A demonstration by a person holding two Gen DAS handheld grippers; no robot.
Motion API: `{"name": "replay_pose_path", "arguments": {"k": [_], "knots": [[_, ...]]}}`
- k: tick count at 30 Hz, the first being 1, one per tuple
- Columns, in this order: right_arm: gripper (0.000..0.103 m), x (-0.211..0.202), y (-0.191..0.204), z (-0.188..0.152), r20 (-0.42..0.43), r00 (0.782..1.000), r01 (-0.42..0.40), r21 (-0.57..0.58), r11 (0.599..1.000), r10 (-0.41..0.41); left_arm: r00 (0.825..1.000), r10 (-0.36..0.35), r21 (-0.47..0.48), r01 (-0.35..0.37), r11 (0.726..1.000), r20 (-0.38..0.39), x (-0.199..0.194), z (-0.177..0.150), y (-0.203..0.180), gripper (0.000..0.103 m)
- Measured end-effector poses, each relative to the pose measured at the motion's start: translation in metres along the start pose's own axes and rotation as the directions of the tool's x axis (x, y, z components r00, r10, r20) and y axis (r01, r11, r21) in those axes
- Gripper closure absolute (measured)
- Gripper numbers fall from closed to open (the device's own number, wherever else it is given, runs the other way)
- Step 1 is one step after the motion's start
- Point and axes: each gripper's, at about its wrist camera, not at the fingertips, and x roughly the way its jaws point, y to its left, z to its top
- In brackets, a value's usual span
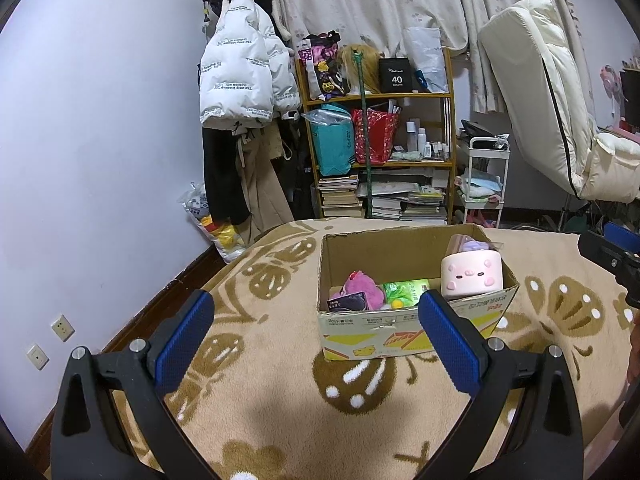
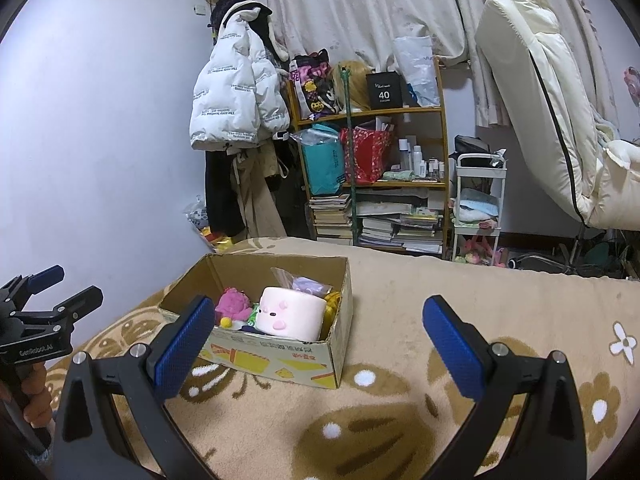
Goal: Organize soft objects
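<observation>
A cardboard box (image 1: 360, 326) (image 2: 280, 360) stands on the beige patterned blanket (image 1: 280, 400) (image 2: 400, 420). Inside it lie a white pig-faced cushion (image 1: 472, 274) (image 2: 290, 312), a pink plush toy (image 1: 360, 286) (image 2: 233, 304), a green packet (image 1: 406, 290), a dark packet (image 1: 348, 302) and a purple item in clear wrap (image 2: 308, 285). My left gripper (image 1: 316, 340) is open and empty, just in front of the box. My right gripper (image 2: 318, 344) is open and empty, to the right of the box's front. The left gripper also shows at the left edge of the right wrist view (image 2: 60, 288).
The blanket's far edge drops off behind the box. Beyond it stand a wooden shelf (image 1: 380, 160) with bags and books, hanging coats (image 1: 240, 80), a white cart (image 1: 486, 176) and a cream recliner (image 1: 552, 100). A lilac wall (image 1: 100, 140) is on the left.
</observation>
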Motion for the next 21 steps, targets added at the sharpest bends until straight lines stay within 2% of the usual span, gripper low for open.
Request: {"name": "replay_pose_path", "arguments": {"k": [21], "knots": [[0.0,-0.0007,-0.0011,-0.0017,0.001,1.0,0.006,0.003,1.0,-0.006,1.0,0.002,0.014,-0.002,1.0,0.01,-0.0007,-0.0055,-0.0018,0.002]]}}
